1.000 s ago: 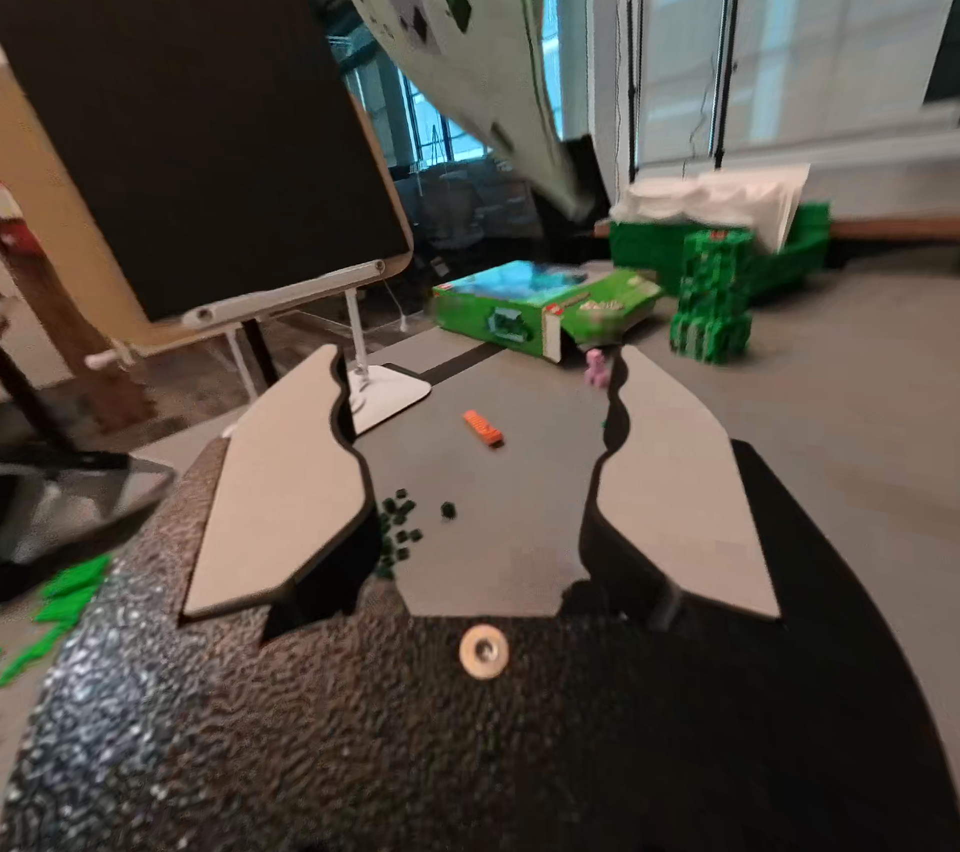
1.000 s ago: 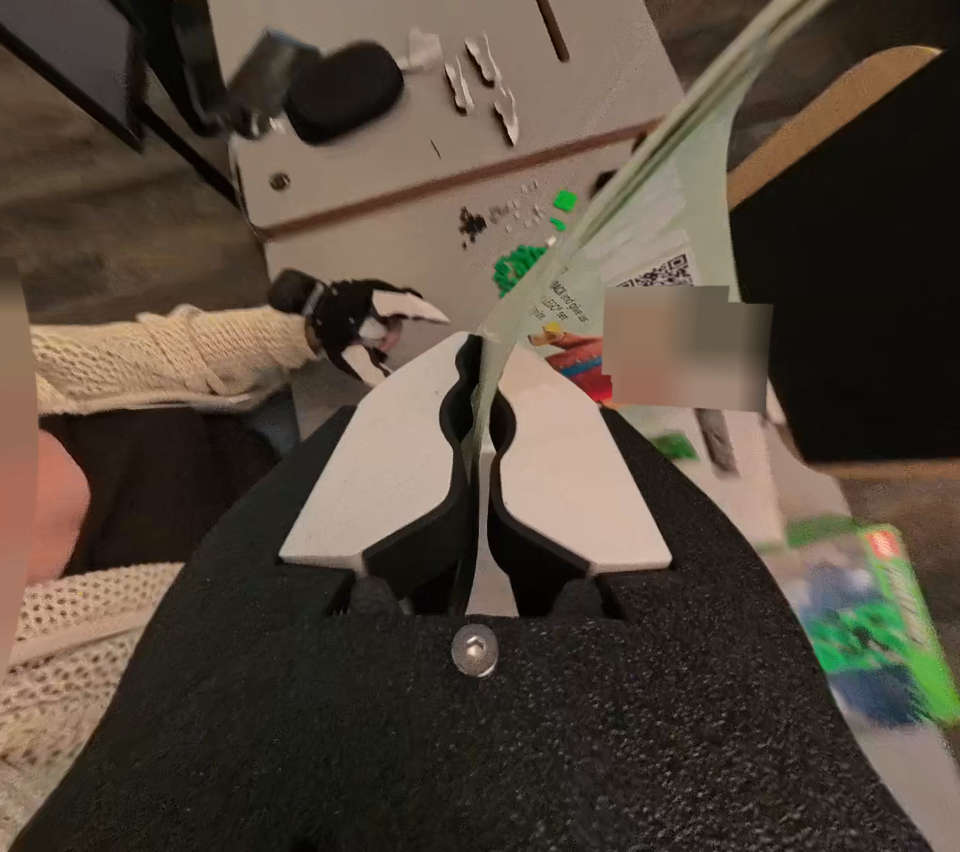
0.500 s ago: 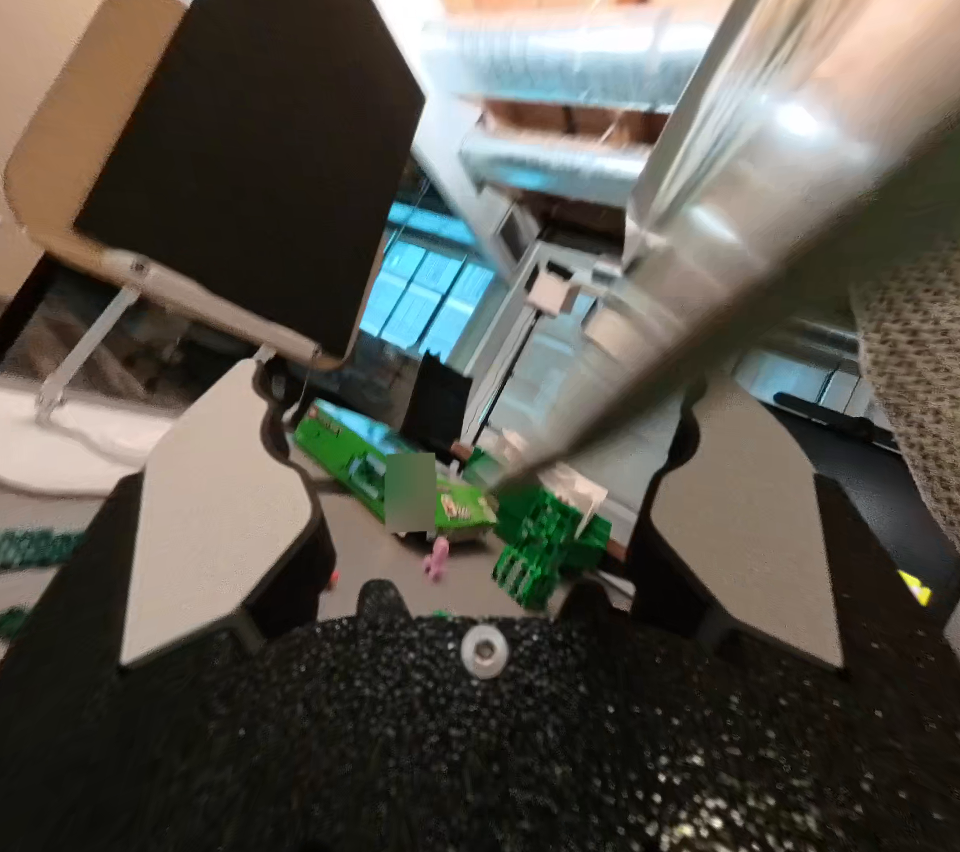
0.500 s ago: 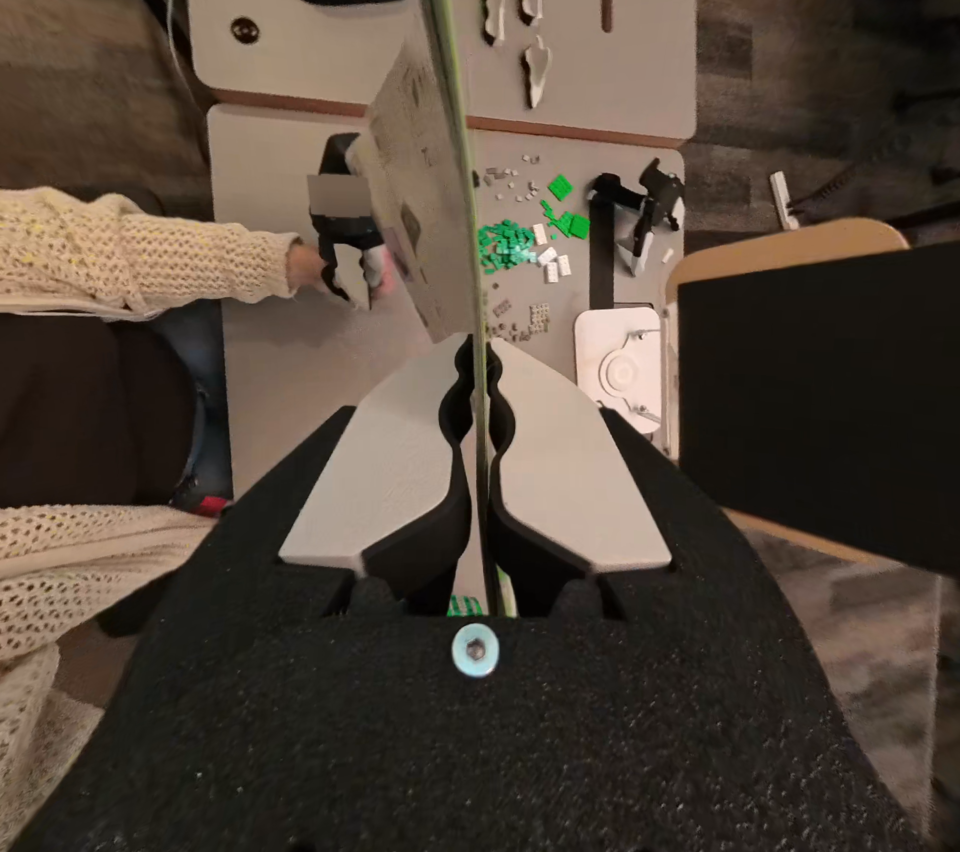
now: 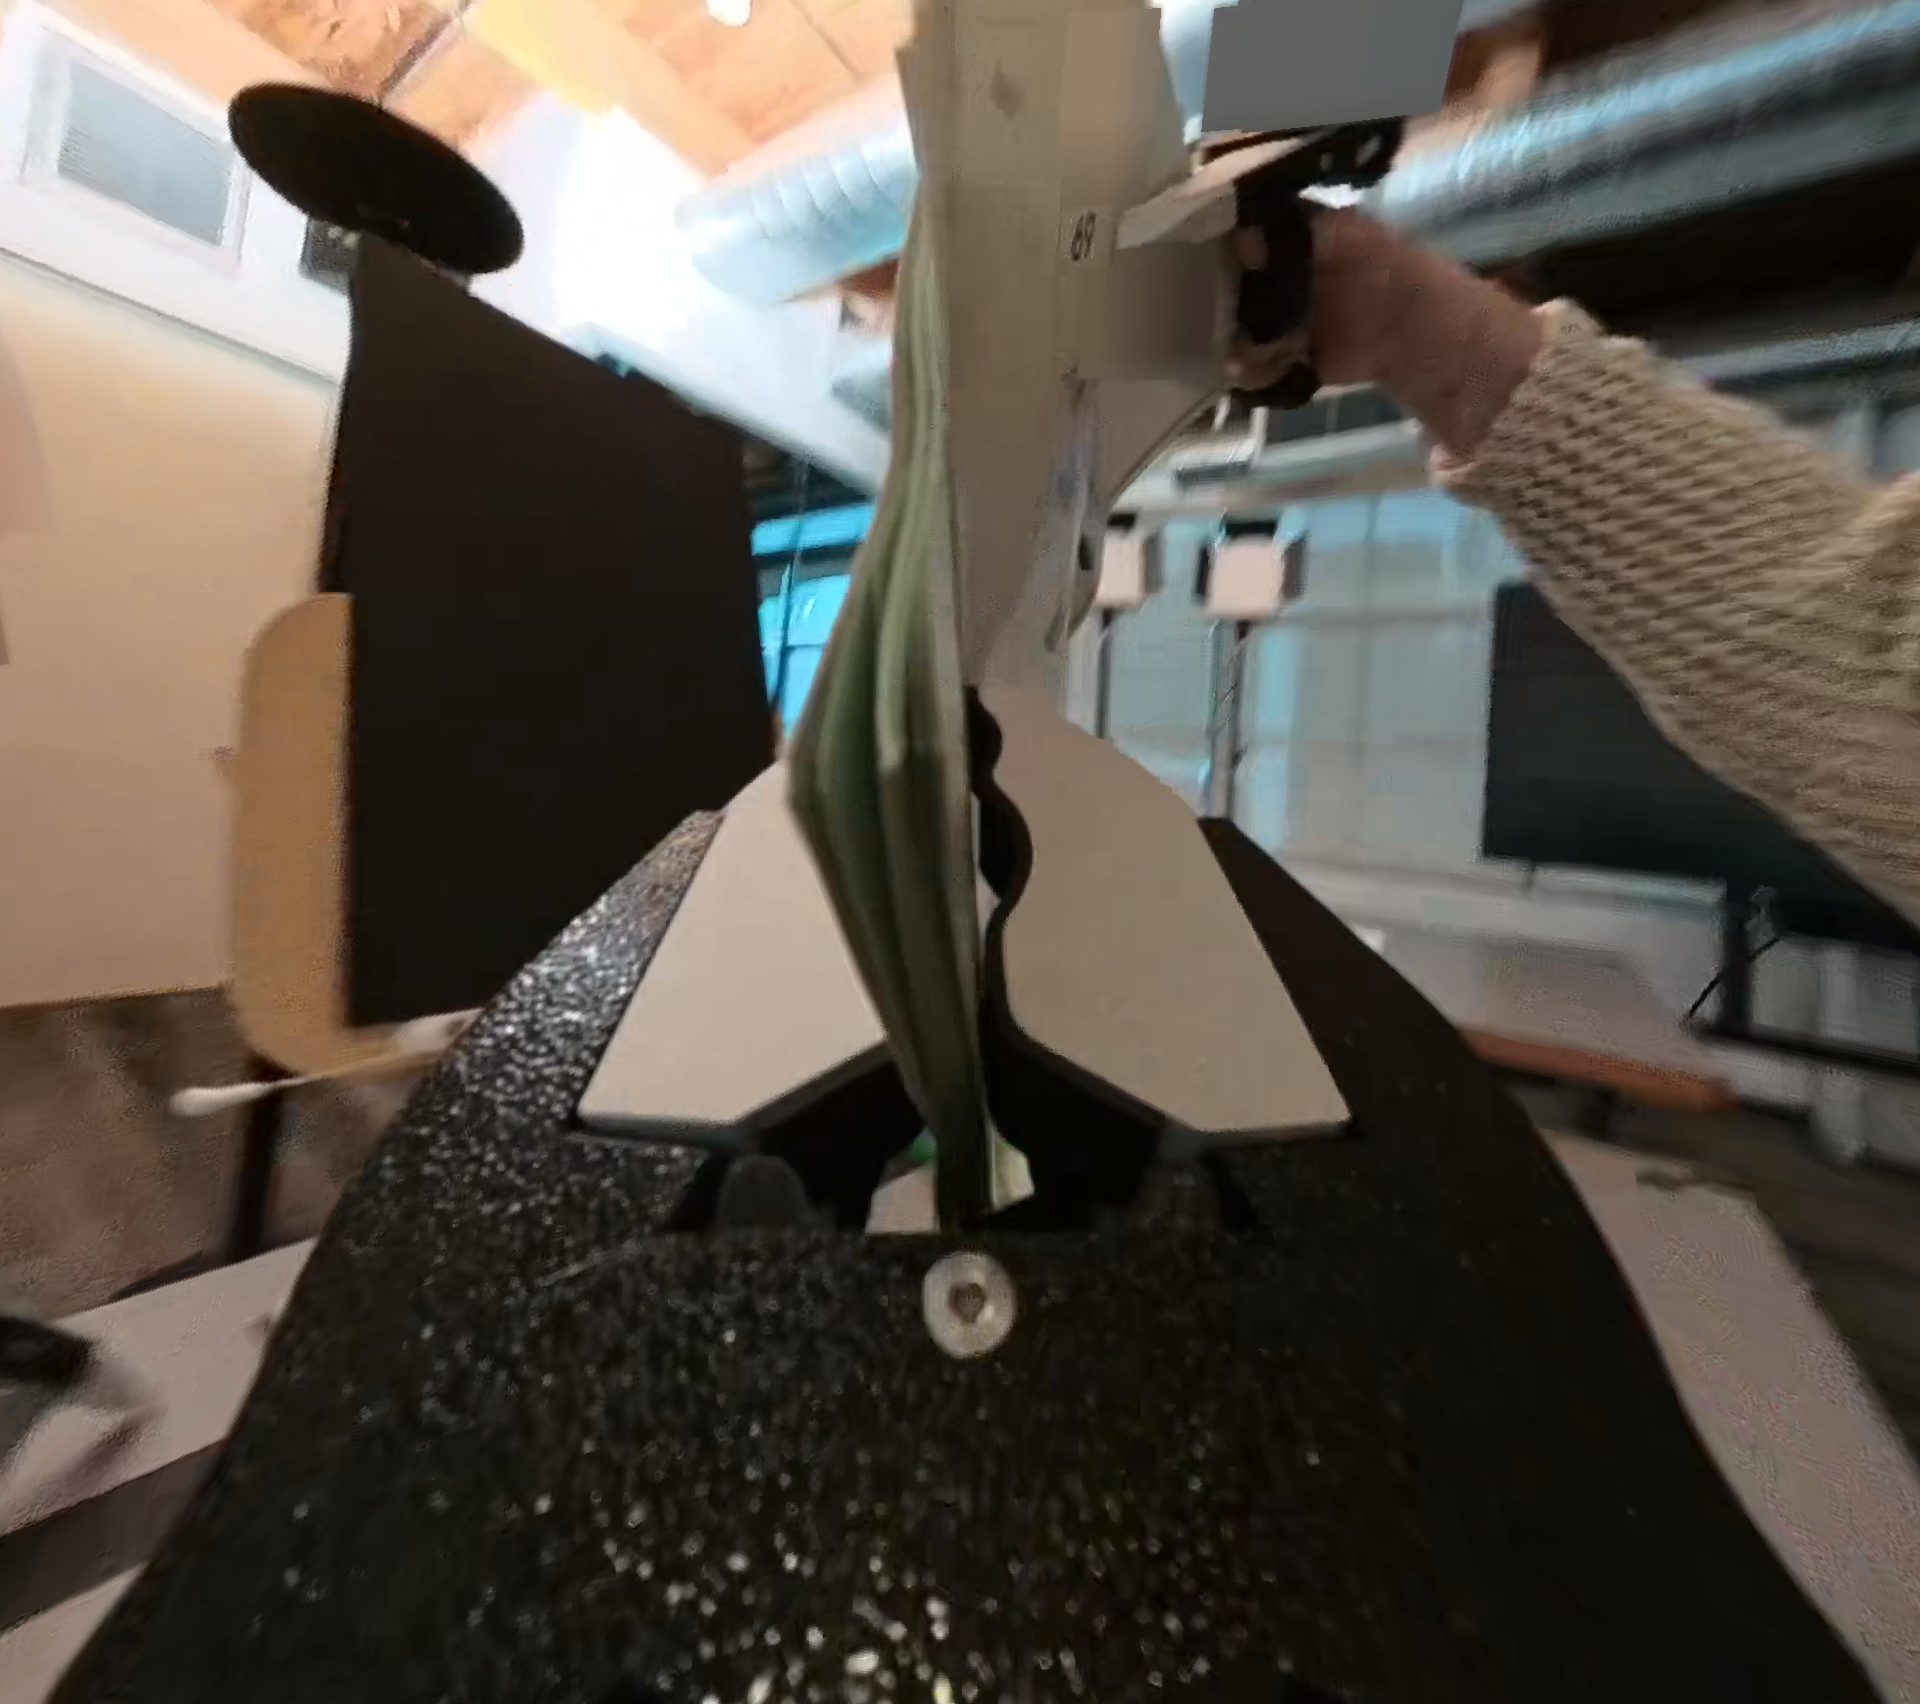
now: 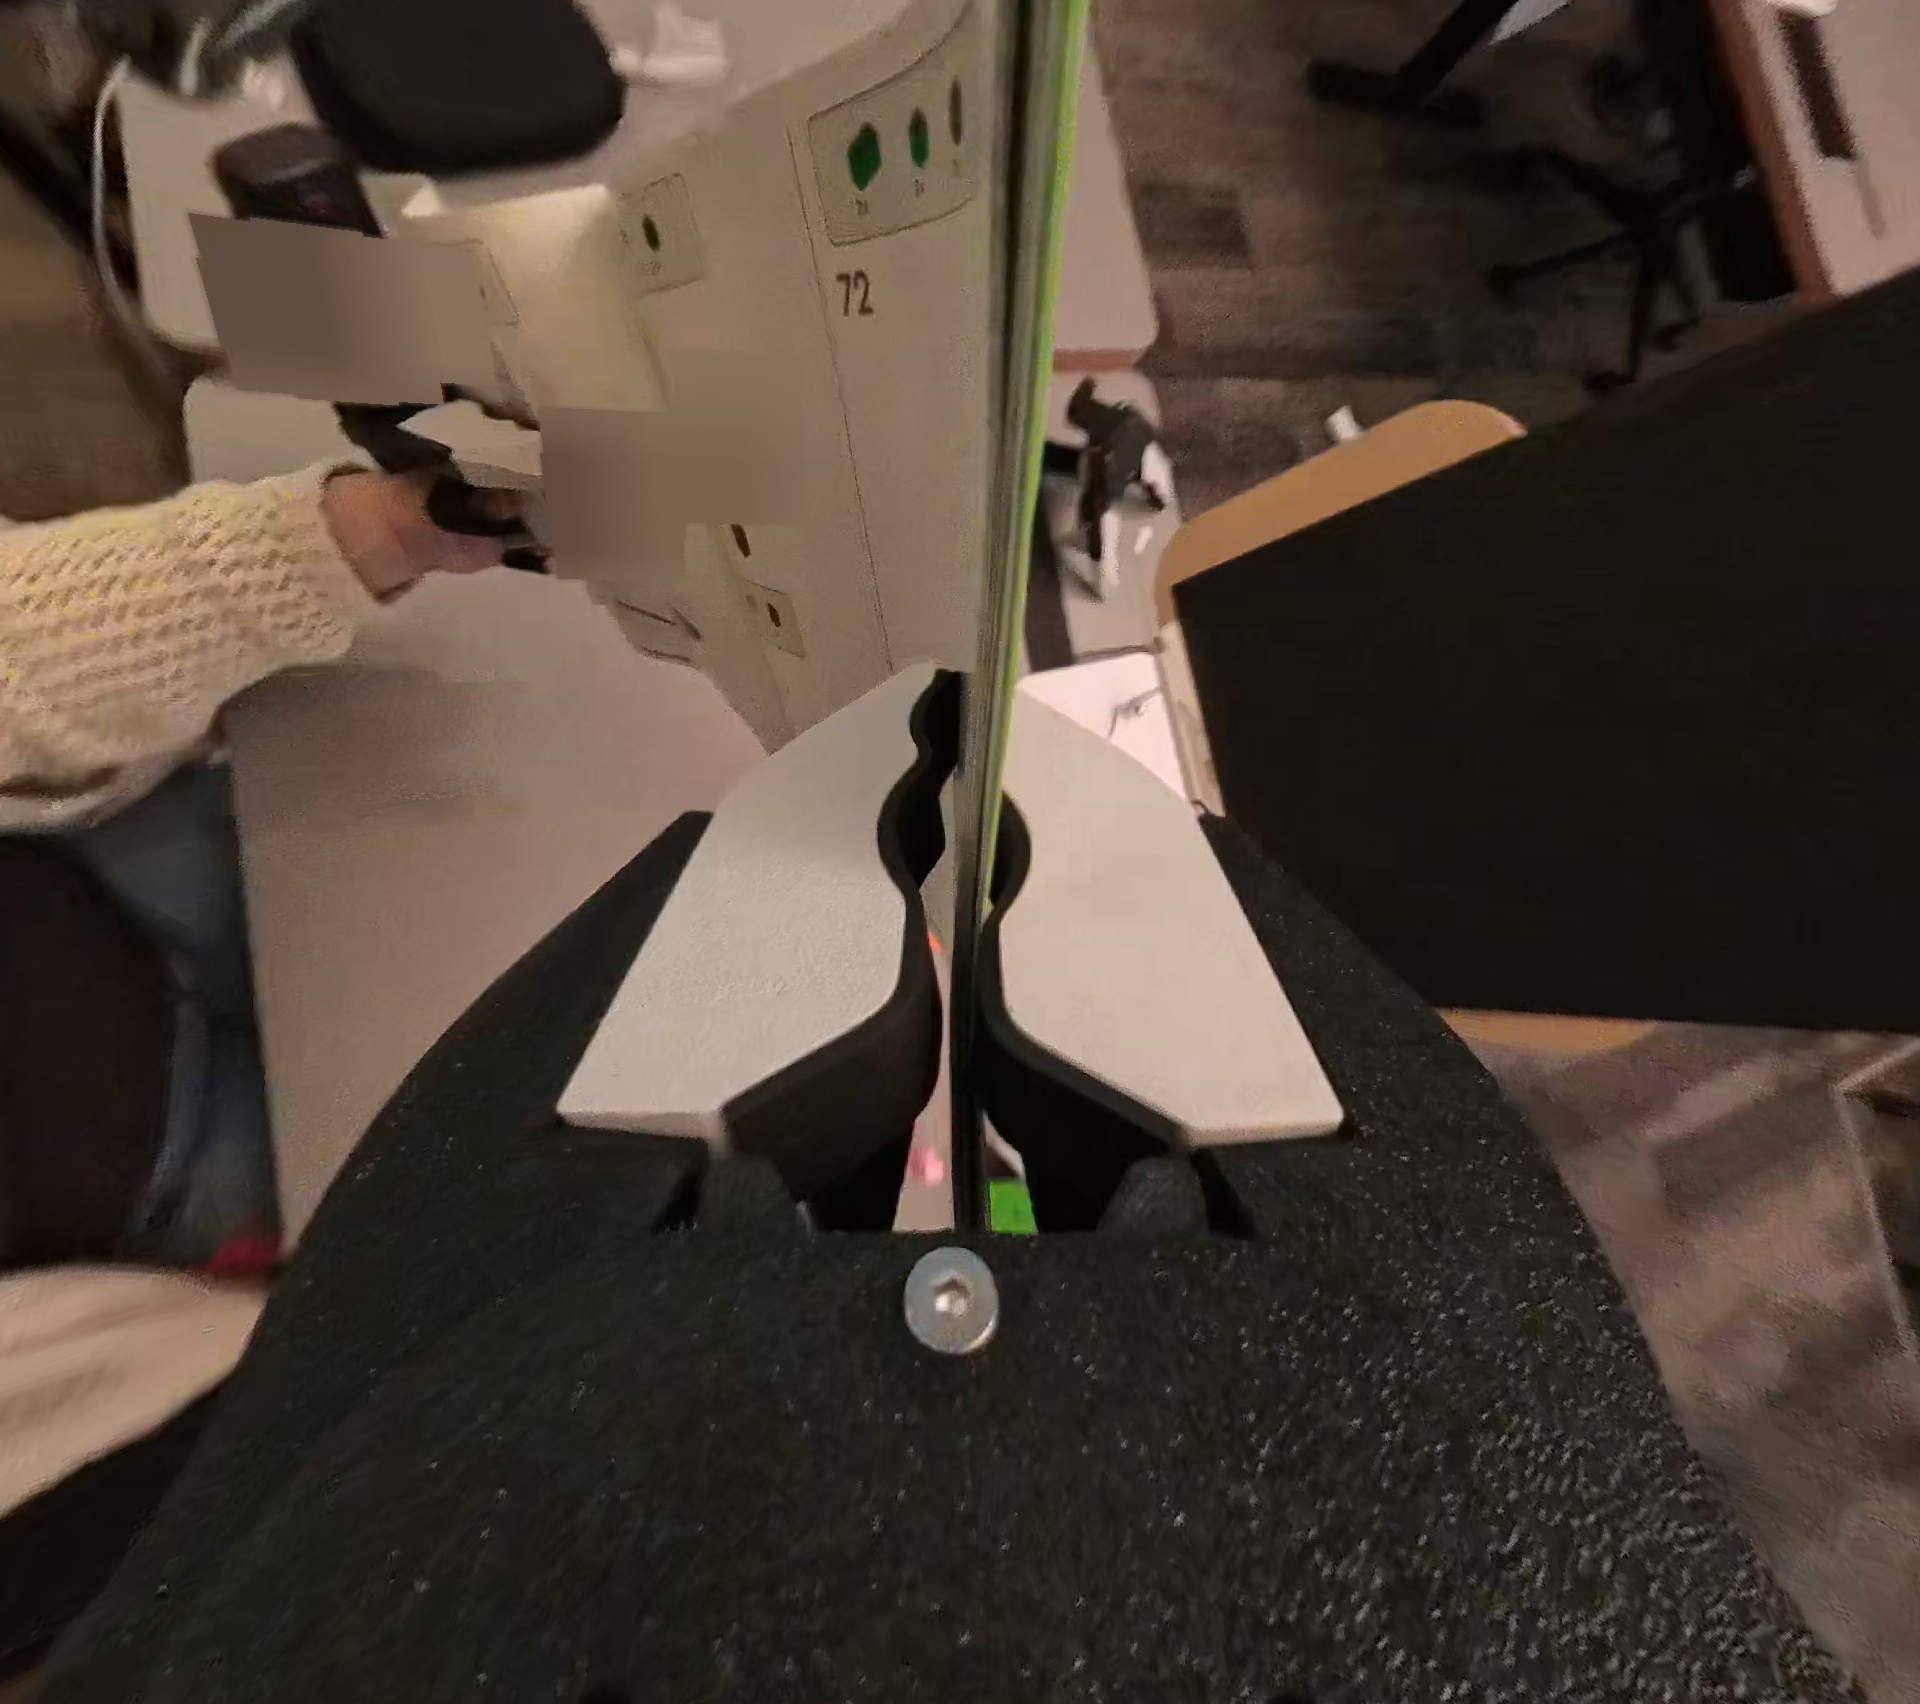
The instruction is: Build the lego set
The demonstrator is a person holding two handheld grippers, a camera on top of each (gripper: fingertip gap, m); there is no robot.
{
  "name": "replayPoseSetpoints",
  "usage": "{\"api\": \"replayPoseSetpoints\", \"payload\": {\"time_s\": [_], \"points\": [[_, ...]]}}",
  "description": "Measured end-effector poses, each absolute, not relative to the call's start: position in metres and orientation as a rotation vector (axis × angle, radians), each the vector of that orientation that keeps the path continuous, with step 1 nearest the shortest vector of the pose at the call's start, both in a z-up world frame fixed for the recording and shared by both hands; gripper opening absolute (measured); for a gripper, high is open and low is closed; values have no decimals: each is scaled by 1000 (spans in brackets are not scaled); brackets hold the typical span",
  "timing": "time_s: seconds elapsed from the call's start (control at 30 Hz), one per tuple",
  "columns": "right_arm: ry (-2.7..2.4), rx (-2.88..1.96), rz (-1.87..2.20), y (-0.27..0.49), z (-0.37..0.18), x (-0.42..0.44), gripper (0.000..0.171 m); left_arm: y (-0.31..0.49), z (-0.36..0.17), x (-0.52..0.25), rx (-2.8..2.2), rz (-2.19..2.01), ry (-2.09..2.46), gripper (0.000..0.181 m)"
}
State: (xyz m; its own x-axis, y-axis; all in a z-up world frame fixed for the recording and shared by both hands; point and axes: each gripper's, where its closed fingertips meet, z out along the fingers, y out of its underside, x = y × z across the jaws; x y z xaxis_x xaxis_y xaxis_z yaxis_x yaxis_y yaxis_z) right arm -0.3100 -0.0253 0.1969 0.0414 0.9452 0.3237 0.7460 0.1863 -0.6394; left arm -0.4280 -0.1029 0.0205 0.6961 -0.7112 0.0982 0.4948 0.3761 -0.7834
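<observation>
The instruction booklet hangs in the air between both grippers, its pages fanned apart. My left gripper points upward and is shut on the booklet's thick green-edged stack of pages. In the left wrist view my right gripper grips the pages' upper part, with a hand and a knit sleeve behind it. In the right wrist view my right gripper is shut on the booklet, seen edge-on. The left gripper holds pages at the left. No bricks show clearly.
A black board with a tan back stands on a white base at the right, and also left of the booklet in the left wrist view. Below lie the grey table, a black pouch and a spare gripper. The left gripper's tips are roughly 25 cm from the right gripper's.
My left gripper, open and low over the table, has swung upward and shut on the booklet's pages. My right gripper has kept hold of the booklet and come closer to the left.
</observation>
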Motion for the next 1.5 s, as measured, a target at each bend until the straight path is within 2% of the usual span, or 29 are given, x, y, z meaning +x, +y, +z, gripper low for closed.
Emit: {"api": "replayPoseSetpoints", "payload": {"time_s": [0.17,0.33,0.67,1.03,1.1,1.2,1.27,1.5], "points": [[-1422,-1475,558,60,187,-275,1,-20,72,-447,-1174,-585,386,1],[-1126,-1390,760,147,146,-243,1,79,92,-456,-1377,-422,432,3],[-906,-1497,884,272,29,-232,1,223,26,-450,-1671,-326,578,3],[-870,-1542,932,303,-13,-222,2,256,-14,-449,-1817,-413,667,5],[-864,-1549,930,305,-18,-220,2,257,-22,-450,-1812,-431,661,9],[-835,-1563,934,309,-26,-217,2,262,-26,-458,-1780,-446,602,28],[-810,-1567,945,311,-30,-214,1,267,-25,-463,-1754,-453,548,33],[-752,-1504,906,315,-30,-213,1,271,-2,-462,-1571,-360,569,2]]}}
